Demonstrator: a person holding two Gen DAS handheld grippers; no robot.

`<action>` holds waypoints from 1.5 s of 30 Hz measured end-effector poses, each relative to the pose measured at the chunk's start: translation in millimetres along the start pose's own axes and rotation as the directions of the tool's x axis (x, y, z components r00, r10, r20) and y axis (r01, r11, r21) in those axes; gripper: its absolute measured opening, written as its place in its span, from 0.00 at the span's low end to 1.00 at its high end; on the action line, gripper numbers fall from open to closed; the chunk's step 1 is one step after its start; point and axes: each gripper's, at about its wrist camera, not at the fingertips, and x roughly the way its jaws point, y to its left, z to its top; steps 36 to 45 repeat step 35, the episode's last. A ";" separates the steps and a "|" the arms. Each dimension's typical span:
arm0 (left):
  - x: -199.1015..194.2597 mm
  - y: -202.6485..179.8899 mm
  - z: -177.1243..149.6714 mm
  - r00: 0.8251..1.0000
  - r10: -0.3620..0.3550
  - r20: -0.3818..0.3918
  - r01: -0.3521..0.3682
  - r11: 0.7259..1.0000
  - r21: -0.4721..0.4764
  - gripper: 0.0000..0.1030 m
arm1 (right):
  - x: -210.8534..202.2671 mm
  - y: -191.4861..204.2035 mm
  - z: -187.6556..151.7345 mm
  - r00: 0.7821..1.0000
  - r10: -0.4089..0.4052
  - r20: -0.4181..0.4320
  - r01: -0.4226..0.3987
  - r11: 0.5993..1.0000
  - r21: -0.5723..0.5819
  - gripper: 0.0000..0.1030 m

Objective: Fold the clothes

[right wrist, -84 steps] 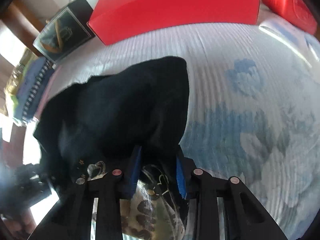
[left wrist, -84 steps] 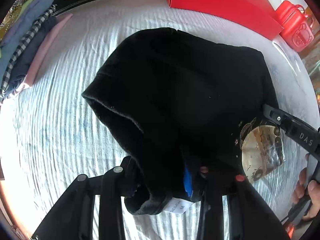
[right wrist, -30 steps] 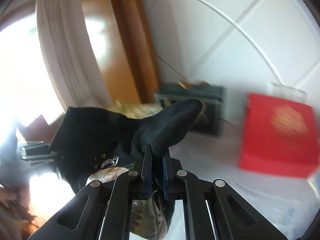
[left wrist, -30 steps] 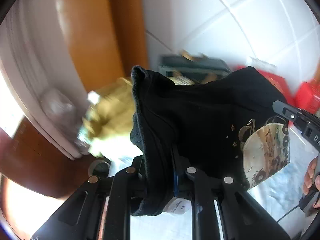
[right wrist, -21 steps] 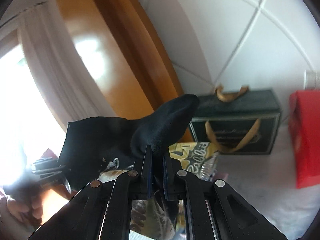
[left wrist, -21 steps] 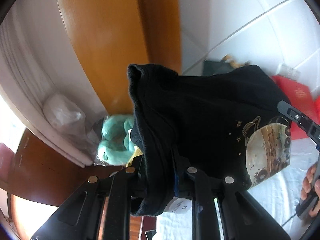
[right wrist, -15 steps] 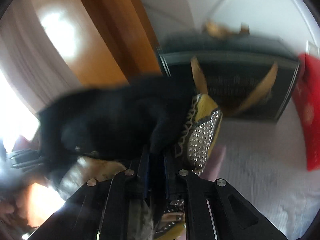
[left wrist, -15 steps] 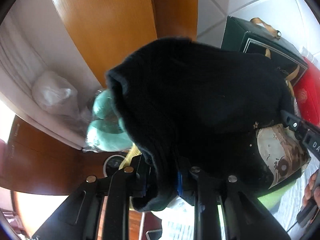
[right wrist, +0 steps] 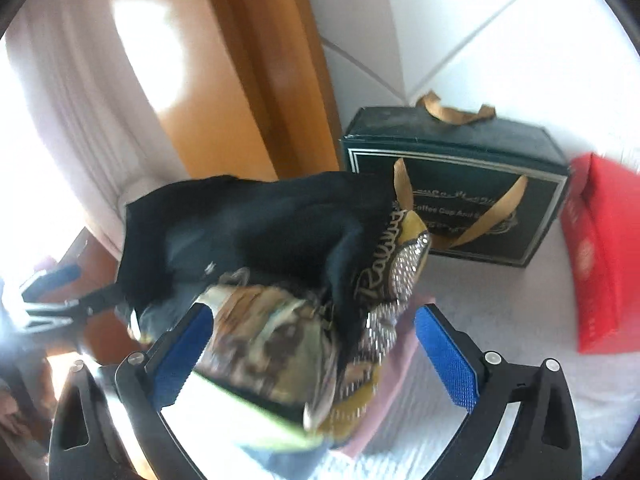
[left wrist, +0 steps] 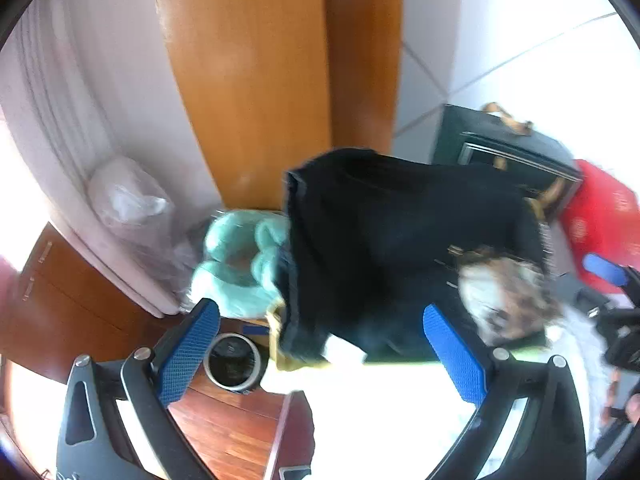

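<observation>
Both of your grippers are standing wide open, holding nothing: your left gripper [left wrist: 320, 344] and your right gripper [right wrist: 316, 356] are each showing 2 blue-padded fingers [left wrist: 188, 350] spread apart. Just beyond them, the folded black printed T-shirt [left wrist: 384, 248] is lying on top of a stack of folded clothes [right wrist: 384, 320]. Relative to that stack, a dark green gift bag with gold ribbon handles [right wrist: 460, 184] is standing behind, and a red cardboard box [right wrist: 600, 256] is sitting to its right.

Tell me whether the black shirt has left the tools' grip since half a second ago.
Yes. The black shirt now lies ahead of both open tools, left and right, near the green box.
</observation>
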 end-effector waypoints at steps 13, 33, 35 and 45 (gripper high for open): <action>-38.2 -30.8 -32.7 0.986 -0.164 -0.016 0.165 0.985 0.042 1.00 | -23.2 16.9 -39.2 0.992 -0.124 -0.022 0.120 0.983 -0.137 0.99; -42.6 -32.1 -35.1 0.994 -0.110 -0.008 0.111 0.992 0.068 1.00 | -36.8 29.9 -44.2 0.989 -0.148 -0.002 0.146 0.977 -0.154 0.99; -42.6 -32.7 -35.0 0.994 -0.112 -0.008 0.112 0.991 0.072 1.00 | -36.9 29.1 -44.5 0.989 -0.151 -0.002 0.149 0.977 -0.151 0.99; -42.6 -32.7 -35.0 0.994 -0.112 -0.008 0.112 0.991 0.072 1.00 | -36.9 29.1 -44.5 0.989 -0.151 -0.002 0.149 0.977 -0.151 0.99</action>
